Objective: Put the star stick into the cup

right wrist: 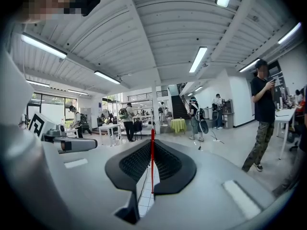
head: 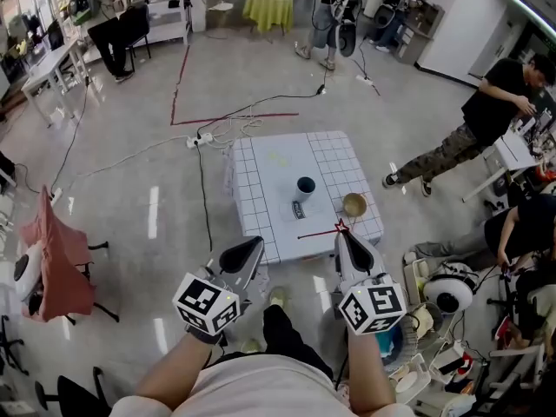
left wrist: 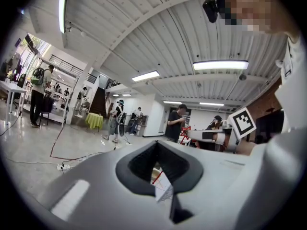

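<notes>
A thin red star stick (head: 320,231) lies level over the front edge of the low white gridded table (head: 278,168). Its star end sits at the tip of my right gripper (head: 340,234). In the right gripper view the stick (right wrist: 152,166) stands upright between the dark pads of my right gripper (right wrist: 152,150), which is shut on it. The dark cup (head: 306,185) stands upright at mid-table, beyond the stick. My left gripper (head: 257,242) hovers off the table's front left corner. Its jaws (left wrist: 157,150) are closed with nothing in them.
A brass-coloured bowl (head: 354,204) sits right of the cup and a small dark object (head: 298,209) lies just in front of it. Cables (head: 204,137) run over the floor left of the table. People stand at the back and right, with clutter at lower right.
</notes>
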The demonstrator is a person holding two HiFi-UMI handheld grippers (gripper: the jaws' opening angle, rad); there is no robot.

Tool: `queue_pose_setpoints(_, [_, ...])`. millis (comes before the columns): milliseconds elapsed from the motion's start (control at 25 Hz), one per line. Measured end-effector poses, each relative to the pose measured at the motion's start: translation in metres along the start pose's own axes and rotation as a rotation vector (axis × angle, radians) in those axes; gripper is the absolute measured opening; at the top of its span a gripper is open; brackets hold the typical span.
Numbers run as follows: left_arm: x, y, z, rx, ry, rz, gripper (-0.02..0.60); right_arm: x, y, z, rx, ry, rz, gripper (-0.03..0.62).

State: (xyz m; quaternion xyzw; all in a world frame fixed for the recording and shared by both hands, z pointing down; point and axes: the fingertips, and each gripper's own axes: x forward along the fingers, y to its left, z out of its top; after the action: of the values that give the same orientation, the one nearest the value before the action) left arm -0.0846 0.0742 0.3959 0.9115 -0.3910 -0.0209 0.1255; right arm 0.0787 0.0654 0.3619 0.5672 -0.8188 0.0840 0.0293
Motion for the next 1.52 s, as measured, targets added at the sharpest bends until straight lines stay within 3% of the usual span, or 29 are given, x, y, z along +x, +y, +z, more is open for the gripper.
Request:
queue_pose_setpoints(640, [0.157, 0.075, -0.004, -0.01, 0.039, 0.045, 0.006, 0.164, -0.127, -0.007, 0.013, 0.052, 0.028, 0.029])
queue_pose_setpoints(920, [0.181, 0.055, -0.033, -0.01, 0.091, 0.032, 0.006, 0.166, -0.16, -0.047, 0.052, 0.075, -0.003, 0.029])
queue_pose_setpoints(1080, [0.198, 0.06, -0.045, -0.018, 0.113, 0.014, 0.006, 0.181, -0.17, -0.072, 0.071, 0.112, -0.022, 0.029])
queue_pose_setpoints(1520, [0.279, 0.152, -0.065, -0.042, 0.201, -0.105, 0.006, 0.287, -0.189, -0.129, 0.13, 0.215, -0.119, 0.029])
